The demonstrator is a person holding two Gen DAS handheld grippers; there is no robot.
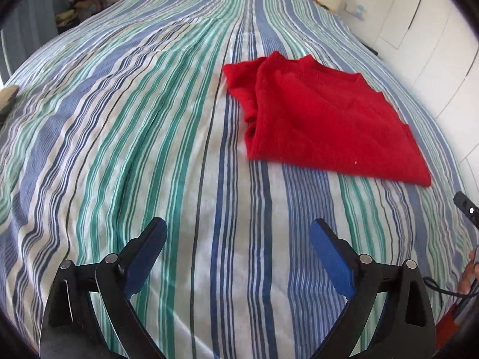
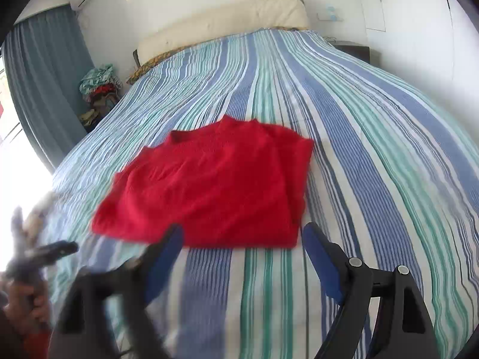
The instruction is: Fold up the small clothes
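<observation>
A small red knit sweater lies folded on the striped bedspread, collar toward the pillow. In the left wrist view it is ahead and to the right of my left gripper, which is open and empty above the sheet. In the right wrist view the sweater lies just ahead of my right gripper, which is open and empty, its blue pads short of the sweater's near hem. The left gripper shows blurred at the lower left of the right wrist view.
A cream pillow lies at the head of the bed. A heap of clothes sits beside the bed by the blue curtain. White cupboard doors stand to the right. A dark nightstand stands at the far right corner.
</observation>
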